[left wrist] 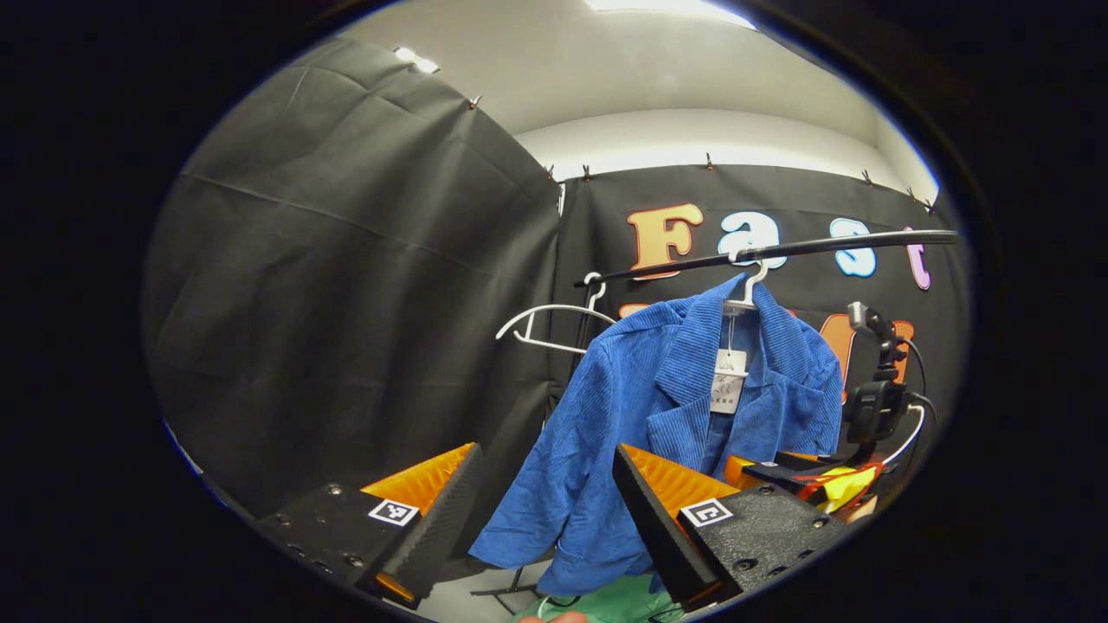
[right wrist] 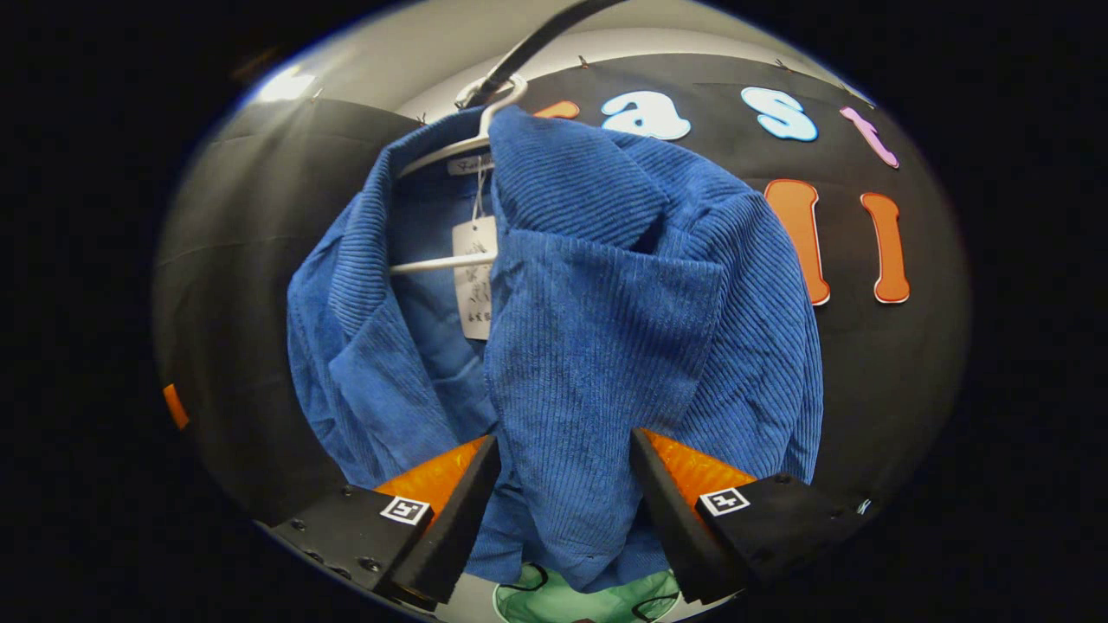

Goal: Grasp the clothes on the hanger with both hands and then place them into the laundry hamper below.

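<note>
Right gripper (right wrist: 563,467) jaws spread around hanging blue shirt (right wrist: 597,285).

The right claw (right wrist: 563,510) is spread open around a hanging fold of the blue corduroy shirt (right wrist: 597,285) on its white hanger (right wrist: 450,147).

Ribbed blue corduroy jacket (right wrist: 597,329) on a smooth white plastic hanger (right wrist: 450,260).

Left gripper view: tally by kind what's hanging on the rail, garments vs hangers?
Blue corduroy jackets: 1, on a white hanger.
White hangers: 2, that one plus an empty hanger further along the rail.
Total: 3 things on the rail.
</note>
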The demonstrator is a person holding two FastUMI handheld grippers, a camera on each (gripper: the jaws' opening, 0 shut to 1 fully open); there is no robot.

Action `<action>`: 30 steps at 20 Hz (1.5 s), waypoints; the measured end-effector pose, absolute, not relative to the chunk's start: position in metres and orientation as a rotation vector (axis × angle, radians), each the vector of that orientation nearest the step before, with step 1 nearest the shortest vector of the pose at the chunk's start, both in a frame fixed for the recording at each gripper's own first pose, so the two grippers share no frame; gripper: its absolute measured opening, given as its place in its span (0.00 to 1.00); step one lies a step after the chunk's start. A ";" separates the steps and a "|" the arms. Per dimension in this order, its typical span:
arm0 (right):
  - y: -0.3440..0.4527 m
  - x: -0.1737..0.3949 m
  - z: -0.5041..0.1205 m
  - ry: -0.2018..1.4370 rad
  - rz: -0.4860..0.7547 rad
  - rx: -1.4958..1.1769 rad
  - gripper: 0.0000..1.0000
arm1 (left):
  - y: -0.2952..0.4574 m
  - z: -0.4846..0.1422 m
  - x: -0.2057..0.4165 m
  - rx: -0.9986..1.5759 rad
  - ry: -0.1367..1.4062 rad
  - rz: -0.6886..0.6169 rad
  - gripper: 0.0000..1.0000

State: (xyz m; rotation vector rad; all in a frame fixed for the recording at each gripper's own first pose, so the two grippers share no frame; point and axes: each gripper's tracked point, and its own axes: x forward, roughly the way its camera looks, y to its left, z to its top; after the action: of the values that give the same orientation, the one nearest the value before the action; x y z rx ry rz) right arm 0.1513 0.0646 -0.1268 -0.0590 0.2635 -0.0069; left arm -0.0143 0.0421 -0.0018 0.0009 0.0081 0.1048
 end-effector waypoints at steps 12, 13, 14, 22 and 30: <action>0.035 0.168 -0.122 0.205 -0.026 -0.069 0.37 | 0.046 -0.012 -0.014 -0.027 0.020 0.098 0.92; 0.028 0.163 -0.114 0.180 -0.039 -0.070 0.24 | 0.043 -0.014 -0.013 -0.035 0.026 0.089 0.92; 0.024 0.154 -0.103 0.155 -0.032 -0.068 0.10 | 0.040 -0.016 -0.011 -0.042 0.030 0.080 0.92; -0.007 0.095 -0.012 -0.016 -0.023 -0.129 0.05 | -0.009 -0.043 0.018 -0.124 0.089 -0.045 0.92; -0.029 0.044 0.053 -0.155 -0.073 -0.140 0.14 | -0.089 -0.064 0.074 -0.249 0.124 -0.207 0.95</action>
State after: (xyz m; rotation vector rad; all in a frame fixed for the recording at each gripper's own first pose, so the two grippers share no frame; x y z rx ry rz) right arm 0.0438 -0.0288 0.0525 -0.1396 -0.1550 -0.0726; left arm 0.0739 -0.0894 -0.0636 -0.2494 0.1245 -0.2066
